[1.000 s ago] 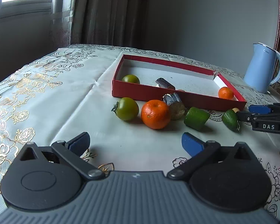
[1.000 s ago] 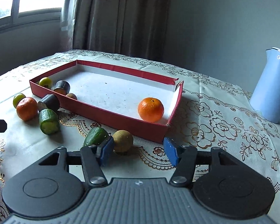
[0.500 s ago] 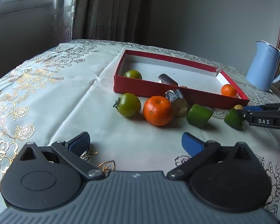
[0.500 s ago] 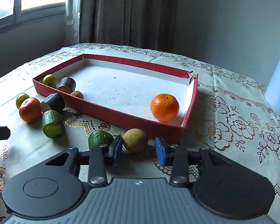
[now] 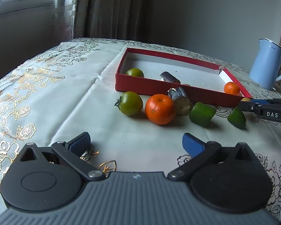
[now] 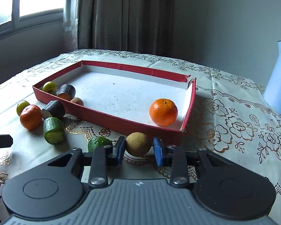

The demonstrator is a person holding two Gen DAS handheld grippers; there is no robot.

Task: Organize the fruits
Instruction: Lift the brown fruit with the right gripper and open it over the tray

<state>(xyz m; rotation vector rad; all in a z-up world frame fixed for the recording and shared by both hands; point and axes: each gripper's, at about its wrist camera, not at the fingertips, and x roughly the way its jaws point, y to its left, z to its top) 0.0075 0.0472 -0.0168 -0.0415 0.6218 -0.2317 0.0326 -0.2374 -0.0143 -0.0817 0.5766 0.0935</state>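
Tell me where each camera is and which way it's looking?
Left wrist: rides the left gripper, low over the tablecloth, facing the red box; own open fingers show, plus the right gripper entering from the right.
Right wrist: rides the right gripper, facing the box's near corner; its fingers straddle a brown fruit.
Shared: box, oranges, kettle.

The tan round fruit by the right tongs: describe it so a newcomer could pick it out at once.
Find the red tray. Just outside its near wall, towards the corner holding a lone orange, sits the tan fruit, between the right tongs. It is dull brown and round; the neighbouring lime piece is green.
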